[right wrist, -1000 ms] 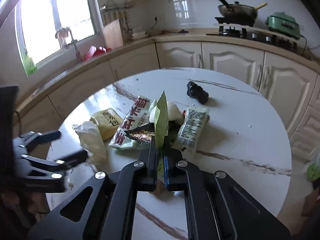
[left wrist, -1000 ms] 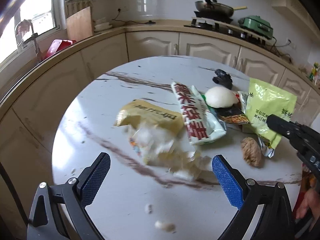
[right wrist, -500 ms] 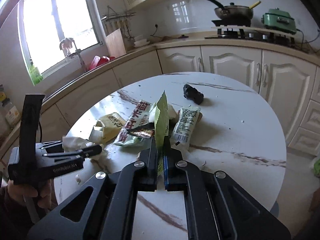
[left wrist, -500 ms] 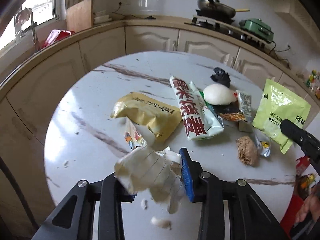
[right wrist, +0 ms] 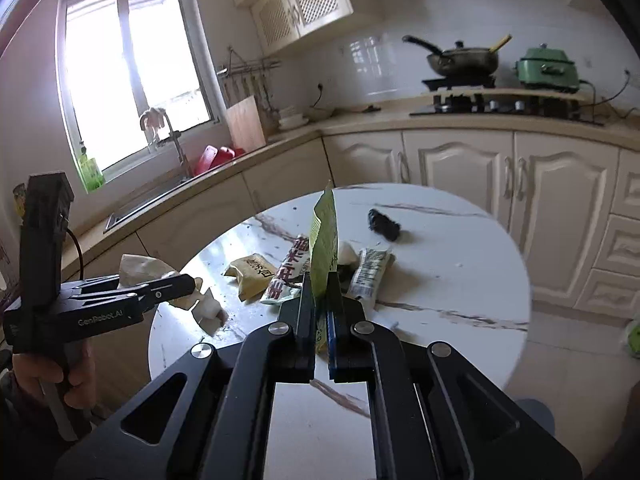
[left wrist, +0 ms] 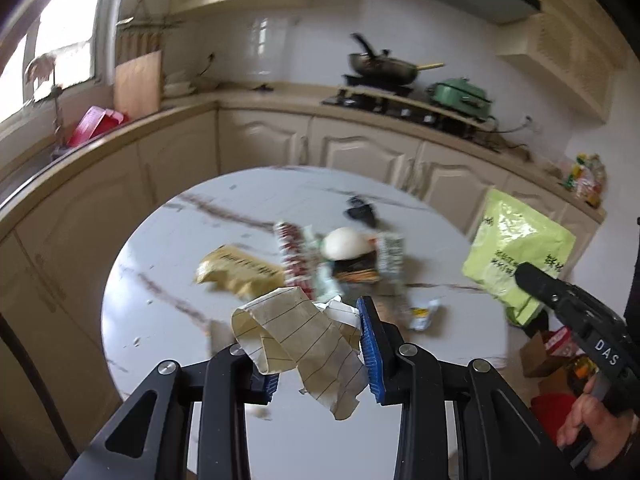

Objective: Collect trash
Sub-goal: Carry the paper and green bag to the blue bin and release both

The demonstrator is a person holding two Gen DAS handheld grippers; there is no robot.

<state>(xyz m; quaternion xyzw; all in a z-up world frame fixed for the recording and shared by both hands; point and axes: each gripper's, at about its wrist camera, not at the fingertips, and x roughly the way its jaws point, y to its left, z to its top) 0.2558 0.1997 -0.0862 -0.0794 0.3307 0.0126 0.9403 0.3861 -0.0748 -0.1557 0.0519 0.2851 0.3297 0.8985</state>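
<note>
Here: round marble table (right wrist: 460, 280), cabinets (right wrist: 460, 184) at twelve o'clock; left gripper (left wrist: 320, 344) clamping lined paper (left wrist: 296, 340), right gripper (right wrist: 320, 292) pinching green packet (right wrist: 325, 236).

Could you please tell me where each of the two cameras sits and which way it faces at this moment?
Left wrist: on the left gripper, looking along its fingers at lined paper it grips above the round table; the right gripper and hand show.
Right wrist: on the right gripper, clamping a green packet; the left gripper and hand show.
Shared: table, wrappers, black clump, stove pan.
</note>
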